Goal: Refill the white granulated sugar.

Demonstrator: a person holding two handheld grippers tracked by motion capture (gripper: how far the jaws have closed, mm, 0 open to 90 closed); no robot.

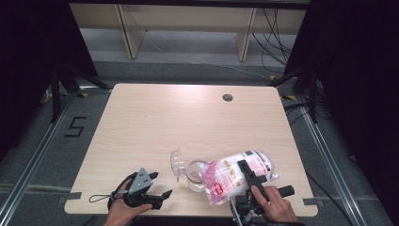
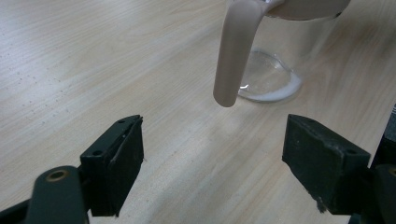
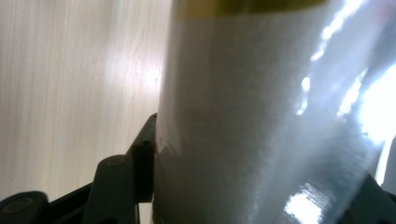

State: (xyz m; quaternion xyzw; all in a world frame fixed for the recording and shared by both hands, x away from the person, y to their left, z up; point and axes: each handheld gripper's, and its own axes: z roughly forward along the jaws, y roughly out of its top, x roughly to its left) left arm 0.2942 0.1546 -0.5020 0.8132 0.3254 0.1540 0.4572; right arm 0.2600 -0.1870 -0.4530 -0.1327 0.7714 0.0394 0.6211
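Observation:
A clear plastic bag of white powder with red print lies tilted near the table's front edge, its mouth at a clear glass jar. My right gripper is shut on the bag, one black jaw lying across its top. In the right gripper view the bag sits between the jaws, pressed against the left finger. The jar holds a thin layer of white powder, and a beige handle hangs down in front of it. My left gripper rests at the front left, open and holding nothing.
A clear domed lid stands beside the jar on its left. The light wooden table has a round cable hole at the back right. Its front edge runs just below both hands.

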